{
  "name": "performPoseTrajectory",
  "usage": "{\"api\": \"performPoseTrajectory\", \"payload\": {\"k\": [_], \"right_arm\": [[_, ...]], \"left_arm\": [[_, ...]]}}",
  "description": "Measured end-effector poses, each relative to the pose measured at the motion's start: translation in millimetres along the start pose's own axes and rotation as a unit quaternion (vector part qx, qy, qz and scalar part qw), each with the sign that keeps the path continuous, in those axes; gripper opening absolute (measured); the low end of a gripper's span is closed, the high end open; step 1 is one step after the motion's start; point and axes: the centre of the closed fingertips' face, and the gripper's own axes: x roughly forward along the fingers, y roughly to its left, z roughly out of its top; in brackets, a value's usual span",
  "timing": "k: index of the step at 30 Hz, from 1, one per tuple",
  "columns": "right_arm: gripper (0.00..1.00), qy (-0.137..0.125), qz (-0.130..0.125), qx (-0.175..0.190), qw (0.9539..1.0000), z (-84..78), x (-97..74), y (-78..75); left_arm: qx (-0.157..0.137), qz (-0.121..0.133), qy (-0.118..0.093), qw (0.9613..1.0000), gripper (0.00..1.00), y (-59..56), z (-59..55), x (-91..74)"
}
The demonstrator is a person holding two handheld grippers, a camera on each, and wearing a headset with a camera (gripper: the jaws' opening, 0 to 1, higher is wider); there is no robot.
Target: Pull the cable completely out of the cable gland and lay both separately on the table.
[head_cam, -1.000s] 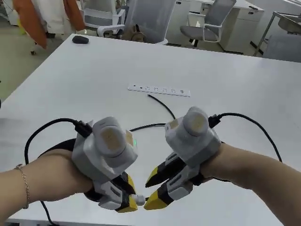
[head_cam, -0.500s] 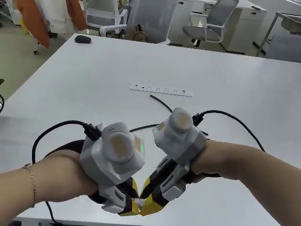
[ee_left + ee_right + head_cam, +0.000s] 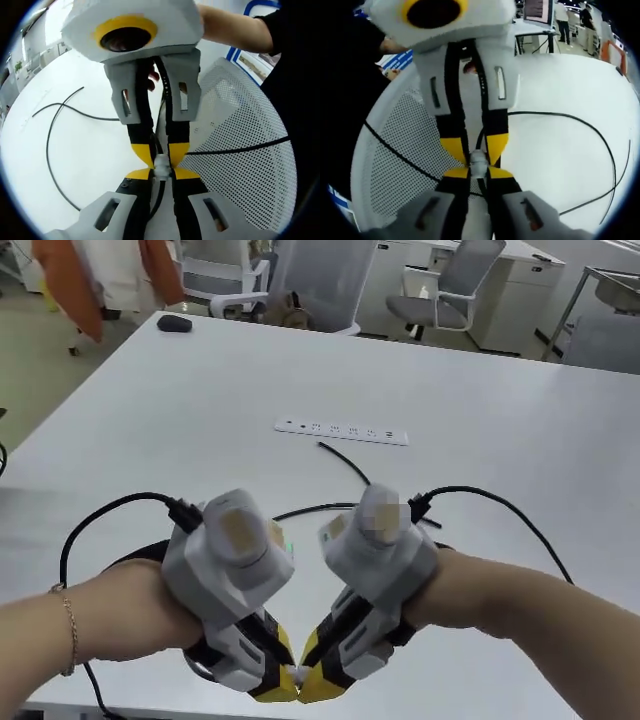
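While your left gripper (image 3: 161, 175) and right gripper (image 3: 477, 174) both pinch the gland (image 3: 161, 166), fingers tip to tip, its cable (image 3: 159, 196) lies along their line.

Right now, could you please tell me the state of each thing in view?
left tongs: shut on the cable gland.
right tongs: shut on the cable gland too.
cable gland: pinched between both tongs.
cable: threaded through the gland, not yet pulled out.
power strip: lying flat on the table.

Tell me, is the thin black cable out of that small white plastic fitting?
Not yet: the thin black cable runs straight into the small white plastic fitting, with no gap showing.
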Motion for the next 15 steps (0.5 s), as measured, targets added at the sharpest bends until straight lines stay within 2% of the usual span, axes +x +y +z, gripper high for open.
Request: {"api": "performPoseTrajectory", "payload": {"k": [3,5,8,10,12,13,14,15], "right_arm": [[0.09,-0.009,-0.022,-0.011,0.9997,-0.5,0.5,-4.6],[0.09,-0.007,-0.048,-0.035,0.9982,0.3,0.4,-8.7],[0.09,0.002,-0.089,-0.075,0.9933,1.7,-0.7,-13.6],[0.09,0.008,-0.111,-0.087,0.99,3.0,-0.9,-15.2],[0.09,0.01,-0.117,-0.093,0.9887,2.1,-1.2,-12.9],[0.09,0.015,-0.134,-0.113,0.9844,2.7,-3.7,-17.4],[0.09,0.023,-0.143,-0.125,0.9815,2.0,-4.4,-16.9],[0.09,0.028,-0.149,-0.135,0.9792,2.0,-4.9,-16.9]], "left_arm": [[-0.017,-0.004,-0.008,0.9998,0.16,3.8,-1.0,0.4],[-0.033,-0.011,-0.013,0.9993,0.16,5.1,-1.4,0.7],[-0.059,-0.02,-0.022,0.9978,0.16,8.5,-1.6,-0.1],[-0.078,-0.031,-0.033,0.9959,0.16,10.1,-0.6,-0.9],[-0.103,-0.049,-0.047,0.9924,0.16,7.8,1.4,-1.3],[-0.106,-0.047,-0.051,0.992,0.16,10.5,1.6,-1.5],[-0.117,-0.054,-0.06,0.9899,0.16,10.1,2.9,-1.7],[-0.12,-0.056,-0.061,0.9893,0.16,10.6,2.9,-1.8]]}}
